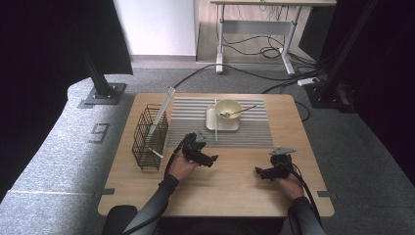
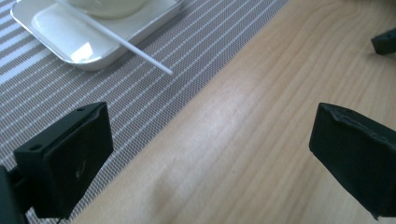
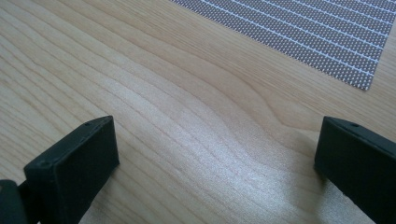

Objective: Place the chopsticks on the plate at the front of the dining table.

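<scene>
Both grippers' jaws wide and empty, left gripper [image 1: 211, 159] at placemat [image 1: 244, 132] edge, right gripper [image 1: 258, 171] over bare table [image 1: 230, 191].

The left gripper [image 1: 211, 159] hangs over the table [image 1: 230, 183] at the near edge of the mat [image 1: 254, 127], jaws wide apart with nothing between them. Beyond it, slightly to its right, a tray [image 1: 211, 123] lies on the mat; a bowl [image 1: 228, 109] stands on the tray with a spoon [image 1: 240, 112] in it, handle pointing right. A stick [image 2: 126, 44] rests across the tray, its end over the mat just ahead of the left gripper. To that gripper's left a basket [image 1: 149, 139] stands on the table, a long strip [image 1: 161, 115] leaning in it. The right gripper [image 1: 259, 171] sits well to the right, nearer the person, jaws wide apart over bare table, the mat's corner [image 3: 364, 79] ahead of it.
</scene>
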Motion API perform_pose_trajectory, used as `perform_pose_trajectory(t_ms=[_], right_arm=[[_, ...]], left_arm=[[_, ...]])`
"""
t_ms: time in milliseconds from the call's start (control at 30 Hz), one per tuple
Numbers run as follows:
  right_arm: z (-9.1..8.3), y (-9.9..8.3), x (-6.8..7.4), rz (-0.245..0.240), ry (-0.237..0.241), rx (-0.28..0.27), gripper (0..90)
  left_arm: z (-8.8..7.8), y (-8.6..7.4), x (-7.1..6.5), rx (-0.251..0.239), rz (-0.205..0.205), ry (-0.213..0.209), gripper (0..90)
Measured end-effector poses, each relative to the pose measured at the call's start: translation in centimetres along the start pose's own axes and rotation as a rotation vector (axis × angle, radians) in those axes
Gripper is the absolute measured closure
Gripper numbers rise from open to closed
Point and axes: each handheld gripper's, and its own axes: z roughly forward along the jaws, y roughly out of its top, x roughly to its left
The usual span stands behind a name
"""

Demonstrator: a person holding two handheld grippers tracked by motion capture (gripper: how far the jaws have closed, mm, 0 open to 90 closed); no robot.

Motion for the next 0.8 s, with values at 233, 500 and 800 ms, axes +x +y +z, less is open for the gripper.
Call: perform_pose_trajectory(t_ms=[233,500,800], right_arm=[[0.0,0.0,0.0,-0.002,0.001,0.0,0.0],[0.0,0.0,0.0,0.0,0.001,0.0,0.0],[0.0,0.0,0.0,-0.001,0.001,-0.001,0.0]], left_arm=[[-0.8,-1.8,-0.4,0.008,-0.005,0.002,0.0],[-1.2,-4.2,-0.7,0.029,-0.024,0.007,0.0],[-0.9,-6.3,-1.5,0.092,-0.014,0.02,0.0]])
